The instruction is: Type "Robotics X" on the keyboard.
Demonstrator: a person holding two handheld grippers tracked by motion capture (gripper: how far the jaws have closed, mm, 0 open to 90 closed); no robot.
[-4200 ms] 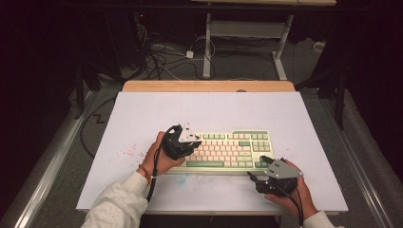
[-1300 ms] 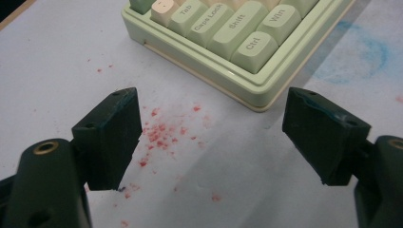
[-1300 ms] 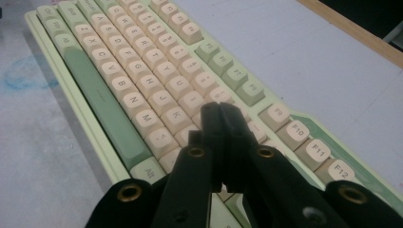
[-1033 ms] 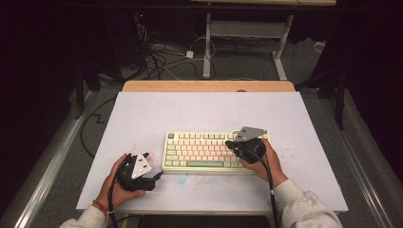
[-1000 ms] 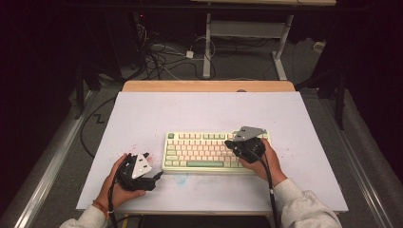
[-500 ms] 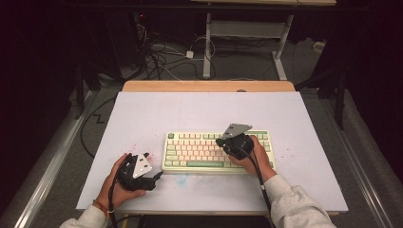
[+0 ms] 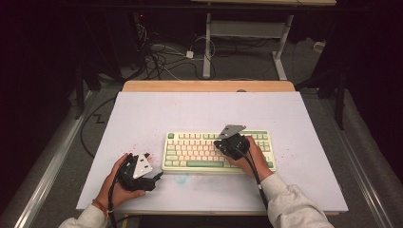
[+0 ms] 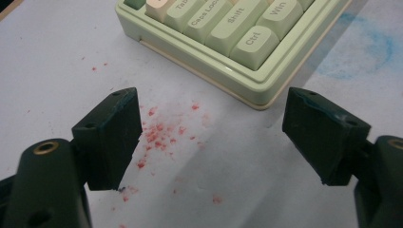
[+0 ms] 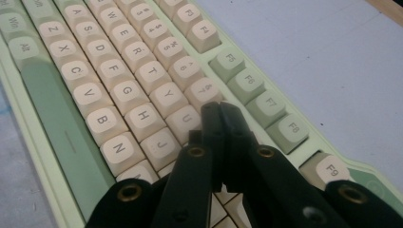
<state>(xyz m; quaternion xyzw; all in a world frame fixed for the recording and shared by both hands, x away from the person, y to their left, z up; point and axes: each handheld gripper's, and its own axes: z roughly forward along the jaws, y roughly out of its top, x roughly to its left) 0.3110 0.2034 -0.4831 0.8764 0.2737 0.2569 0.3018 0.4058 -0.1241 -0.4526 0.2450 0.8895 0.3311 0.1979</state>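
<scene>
A pale green keyboard (image 7: 199, 153) with cream keys lies on the white mat (image 7: 204, 109), right of centre. My right gripper (image 7: 219, 142) hovers above its middle, jaws shut with nothing between them. In the right gripper view the closed tips (image 9: 219, 114) sit low over the keys just past U, on the keyboard (image 9: 119, 95); I cannot tell whether they touch. My left gripper (image 7: 156, 177) rests on the mat off the keyboard's front left corner. Its jaws (image 8: 214, 135) stand open and empty, facing the Ctrl corner of the keyboard (image 8: 214, 38).
Red specks (image 8: 161, 130) dot the mat between the left jaws, and a blue smear (image 8: 366, 52) lies by the keyboard's front edge. The table's wooden edge (image 7: 209, 86) runs along the back. Cables (image 7: 161, 57) and desk legs (image 7: 207, 47) stand on the floor beyond.
The right gripper has moved left across the keyboard and slightly lower, from its right end to its middle. The left gripper has stayed at the front left of the mat.
</scene>
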